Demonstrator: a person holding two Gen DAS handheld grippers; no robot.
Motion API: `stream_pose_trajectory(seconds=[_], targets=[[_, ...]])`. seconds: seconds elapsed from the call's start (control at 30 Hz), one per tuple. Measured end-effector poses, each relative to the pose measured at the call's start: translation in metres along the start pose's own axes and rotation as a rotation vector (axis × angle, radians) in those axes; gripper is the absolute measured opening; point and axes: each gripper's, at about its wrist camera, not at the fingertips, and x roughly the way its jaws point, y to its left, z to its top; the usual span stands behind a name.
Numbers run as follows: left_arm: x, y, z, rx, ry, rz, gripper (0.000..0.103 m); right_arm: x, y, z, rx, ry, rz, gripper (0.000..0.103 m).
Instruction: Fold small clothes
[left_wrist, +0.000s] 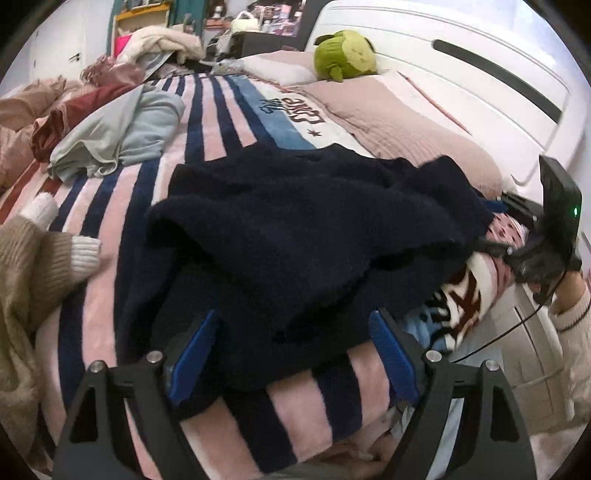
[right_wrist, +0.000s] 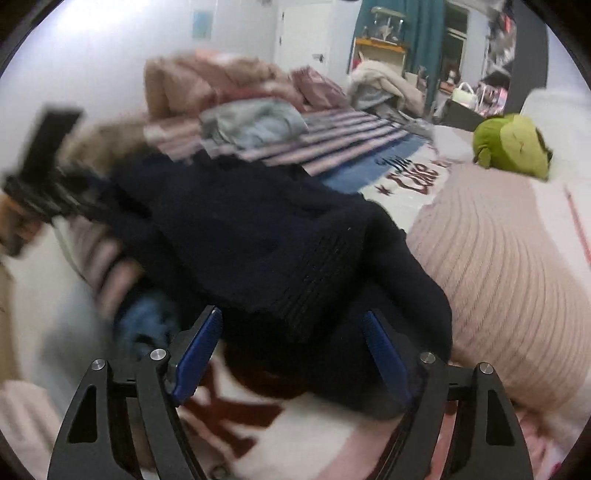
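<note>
Left wrist view is showing a dark navy knit garment (left_wrist: 314, 229) lying bunched on the striped blanket (left_wrist: 229, 122) of a bed, its near edge sitting between the parted fingers of the left claw (left_wrist: 295, 354), which are clamping nothing. Across the bed, the right claw (right_wrist: 291, 350) is likewise standing apart around the ribbed hem (right_wrist: 317, 280), the pads not pressing. A green plush toy (left_wrist: 345, 55) is resting near the pillows. Soft, thick and floppy, the knit is likely sagging when lifted; corners of the hem are looking like the best hold.
</note>
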Motion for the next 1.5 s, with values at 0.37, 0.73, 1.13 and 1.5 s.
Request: stream_pose_trajectory(seconds=[0.37, 0.73, 1.13, 1.5], targets=[[0.006, 0.047, 0.099, -0.140, -0.158, 0.090, 0.008, 0.038, -0.075, 0.086, 0.232, -0.031, -0.083, 0.005], [0.029, 0.108, 0.117, -0.233, -0.106, 0.118, 0.085, 0.051, -0.150, 0.096, 0.477, 0.000, -0.132, 0.056], [0.050, 0.134, 0.075, -0.261, -0.011, 0.323, 0.039, 0.040, -0.101, 0.064, 0.311, 0.064, -0.186, 0.069], [-0.006, 0.104, 0.050, -0.180, -0.098, 0.209, 0.082, -0.013, -0.099, 0.015, 0.418, 0.025, -0.072, 0.071]])
